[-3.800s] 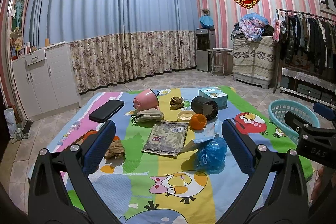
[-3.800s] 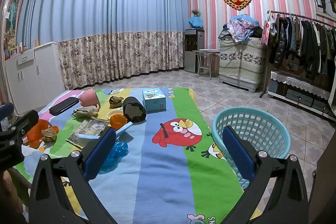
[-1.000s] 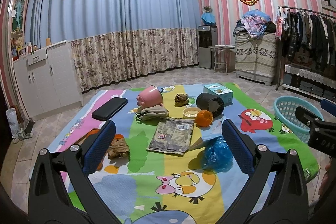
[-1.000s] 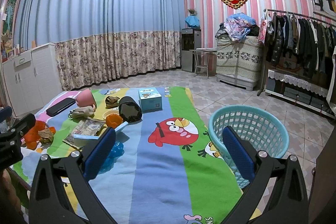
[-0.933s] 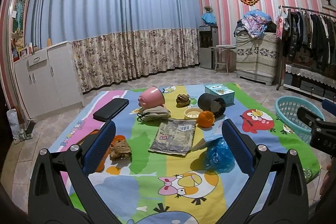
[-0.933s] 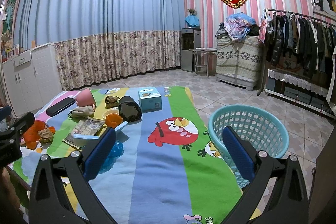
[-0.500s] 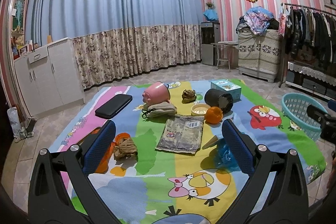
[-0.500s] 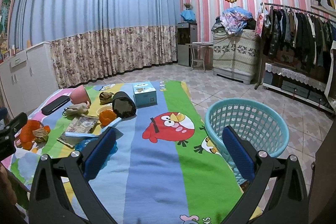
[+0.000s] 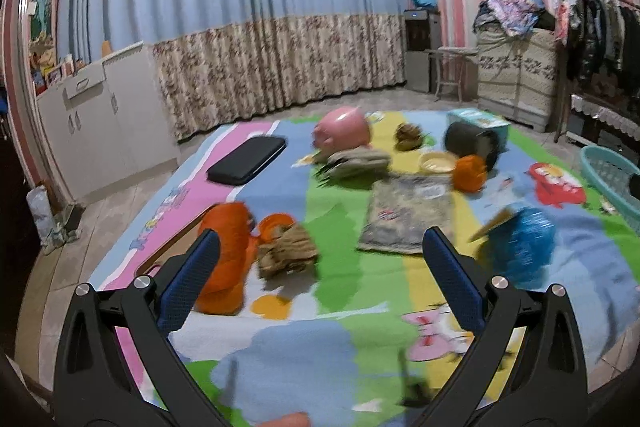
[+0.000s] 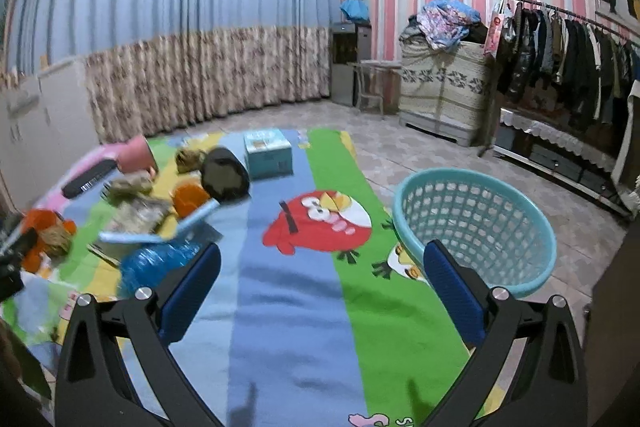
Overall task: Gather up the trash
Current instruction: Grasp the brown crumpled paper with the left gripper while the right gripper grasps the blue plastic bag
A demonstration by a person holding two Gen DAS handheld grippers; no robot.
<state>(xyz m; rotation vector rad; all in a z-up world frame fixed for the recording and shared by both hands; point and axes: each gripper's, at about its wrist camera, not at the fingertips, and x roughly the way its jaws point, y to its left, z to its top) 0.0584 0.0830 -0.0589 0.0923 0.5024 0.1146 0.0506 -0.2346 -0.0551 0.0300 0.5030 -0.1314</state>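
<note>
Trash lies scattered on a cartoon play mat (image 9: 328, 287): an orange wrapper (image 9: 228, 259), a crumpled brown paper (image 9: 286, 253), a flat grey snack bag (image 9: 408, 213), a crumpled blue plastic bag (image 9: 520, 247) and a small orange piece (image 9: 470, 173). My left gripper (image 9: 320, 267) hangs open above the mat's near edge, with the brown paper just ahead of its left finger. A teal mesh basket (image 10: 476, 223) stands on the floor at the mat's right edge. My right gripper (image 10: 322, 275) is open and empty, beside that basket.
Also on the mat are a black pouch (image 9: 248, 165), a pink cup (image 9: 342, 133), a black cylinder (image 9: 472, 145) and a light-blue box (image 10: 267, 153). White cabinets (image 9: 100, 119) stand left, a clothes rack (image 10: 568, 55) right, curtains behind.
Both grippers have moved forward and lower toward the mat, so the trash looks larger. The view is motion-blurred. Both stay open and empty.
</note>
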